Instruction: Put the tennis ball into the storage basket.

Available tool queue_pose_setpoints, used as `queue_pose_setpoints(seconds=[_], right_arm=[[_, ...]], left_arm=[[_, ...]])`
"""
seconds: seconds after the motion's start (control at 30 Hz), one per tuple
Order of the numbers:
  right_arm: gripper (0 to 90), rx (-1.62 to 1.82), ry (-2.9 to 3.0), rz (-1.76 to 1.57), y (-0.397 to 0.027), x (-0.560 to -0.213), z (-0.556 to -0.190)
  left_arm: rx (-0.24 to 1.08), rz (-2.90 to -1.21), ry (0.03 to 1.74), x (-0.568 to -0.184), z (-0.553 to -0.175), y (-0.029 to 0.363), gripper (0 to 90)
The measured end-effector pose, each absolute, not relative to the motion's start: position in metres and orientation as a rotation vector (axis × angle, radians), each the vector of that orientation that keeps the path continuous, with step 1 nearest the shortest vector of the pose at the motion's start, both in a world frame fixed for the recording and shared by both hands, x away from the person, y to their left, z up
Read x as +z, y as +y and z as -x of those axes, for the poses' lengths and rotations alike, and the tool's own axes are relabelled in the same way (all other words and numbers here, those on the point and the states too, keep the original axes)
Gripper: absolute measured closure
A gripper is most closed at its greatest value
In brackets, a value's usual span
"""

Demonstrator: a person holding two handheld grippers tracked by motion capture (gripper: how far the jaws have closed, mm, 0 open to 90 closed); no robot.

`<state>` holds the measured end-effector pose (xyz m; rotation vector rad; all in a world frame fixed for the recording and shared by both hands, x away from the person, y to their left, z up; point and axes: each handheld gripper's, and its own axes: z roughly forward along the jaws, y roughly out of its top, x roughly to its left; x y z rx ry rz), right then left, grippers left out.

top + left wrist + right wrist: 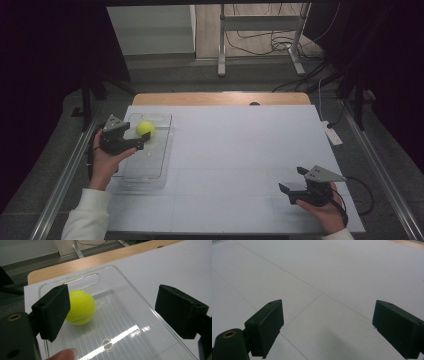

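Left gripper view: tennis ball [81, 307] beyond spread fingers [53, 310].

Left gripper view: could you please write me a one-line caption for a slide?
Open left gripper above a clear plastic tray, with a yellow tennis ball resting inside it.

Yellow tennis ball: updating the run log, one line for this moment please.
yellow tennis ball: in clear plastic tray | left claw: open | right claw: open
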<state>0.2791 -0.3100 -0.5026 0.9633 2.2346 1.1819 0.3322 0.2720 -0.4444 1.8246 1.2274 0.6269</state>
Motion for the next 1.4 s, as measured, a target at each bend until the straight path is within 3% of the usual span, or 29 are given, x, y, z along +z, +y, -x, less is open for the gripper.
queue_pose_setpoints(seconds=[0.43, 0.97, 1.4], right_arm=[[10.5, 1.193, 2.236, -0.959, -0.31, -0.502, -0.279], [10.6, 1.196, 2.239, -0.953, -0.309, -0.502, -0.28], [10.5, 1.189, 2.243, -0.961, -0.309, -0.503, -0.281]], left_arm=[[0.525, -1.805, 1.179, -0.452, -0.301, 0.261, 13.6], [0.498, -1.837, 1.111, -0.478, -0.251, 0.24, 13.8], [0.489, -1.86, 1.03, -0.488, -0.231, 0.222, 13.8]])
